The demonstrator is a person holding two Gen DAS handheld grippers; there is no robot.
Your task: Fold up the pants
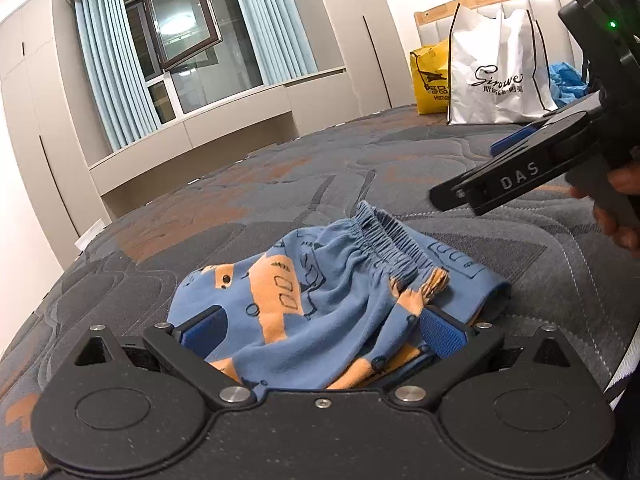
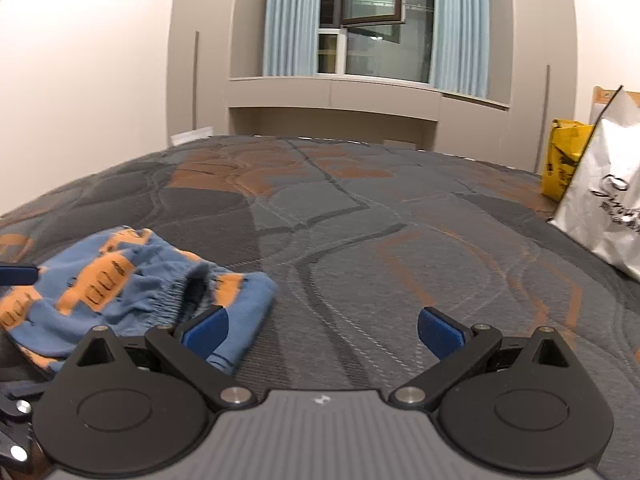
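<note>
The small blue pants (image 1: 320, 292) with orange prints lie folded in a loose bundle on the quilted bedspread (image 1: 280, 184), elastic waistband on the far side. My left gripper (image 1: 322, 332) stands wide open around the near end of the bundle; the cloth lies slack between the blue pads (image 1: 442, 336) and is not pinched. In the right wrist view the pants (image 2: 132, 280) lie at the left. My right gripper (image 2: 322, 336) is open over bare bedspread (image 2: 360, 220), its left pad (image 2: 204, 334) just in front of the bundle's right edge. A hand holds the right gripper (image 1: 464, 171) above the pants.
A white shopping bag (image 1: 496, 76) and a yellow bag (image 1: 430, 80) stand against the headboard at the far right, with a blue cloth (image 1: 566, 84) behind them. Beyond the bed's far edge are grey cabinets and a window (image 2: 376, 20) with pale blue curtains.
</note>
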